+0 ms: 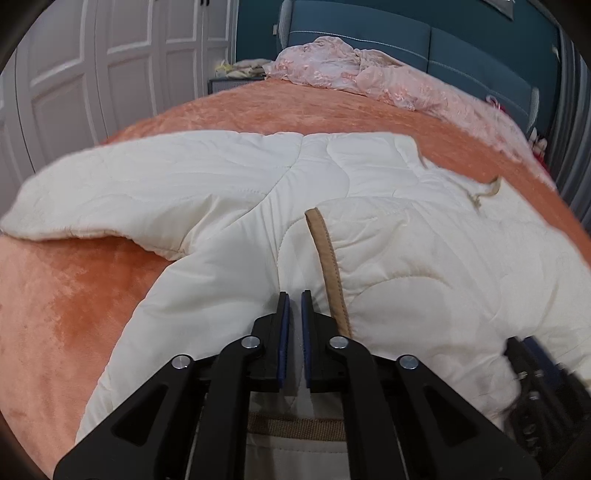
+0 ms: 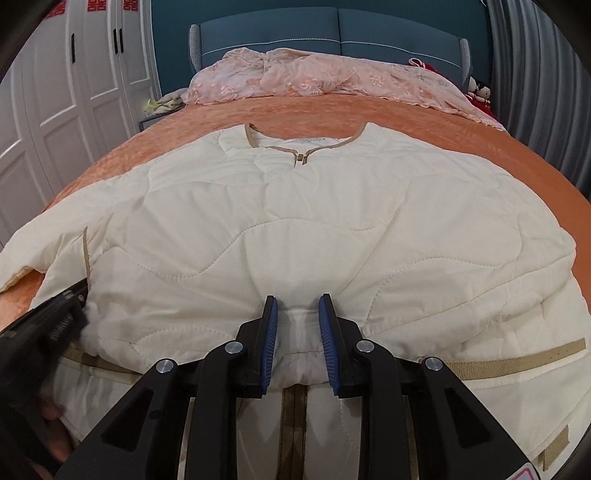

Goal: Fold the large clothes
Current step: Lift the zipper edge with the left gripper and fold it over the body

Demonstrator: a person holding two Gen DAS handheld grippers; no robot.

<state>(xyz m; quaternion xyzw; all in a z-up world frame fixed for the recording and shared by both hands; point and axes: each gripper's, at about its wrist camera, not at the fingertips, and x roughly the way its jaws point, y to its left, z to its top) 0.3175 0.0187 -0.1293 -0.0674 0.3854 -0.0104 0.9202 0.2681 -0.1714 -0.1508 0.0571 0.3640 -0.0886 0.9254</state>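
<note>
A cream quilted jacket (image 2: 295,229) with tan trim lies spread on the orange bedspread, neckline (image 2: 301,146) toward the headboard. My left gripper (image 1: 294,299) is shut on the jacket's (image 1: 221,192) lower hem fabric beside a tan pocket strip (image 1: 327,258). One sleeve (image 1: 103,192) stretches out to the left. My right gripper (image 2: 297,302) is partly closed, its blue pads pinching a bunched fold of the jacket near the tan hem band (image 2: 517,356). The left gripper also shows at the left edge of the right wrist view (image 2: 55,314).
The orange bedspread (image 1: 66,302) covers the bed. A pink lace cover (image 2: 314,81) is heaped by the blue headboard (image 2: 332,33). White wardrobe doors (image 2: 55,110) stand left. Grey curtains (image 2: 535,92) hang right. The right gripper shows at the right edge of the left wrist view (image 1: 535,376).
</note>
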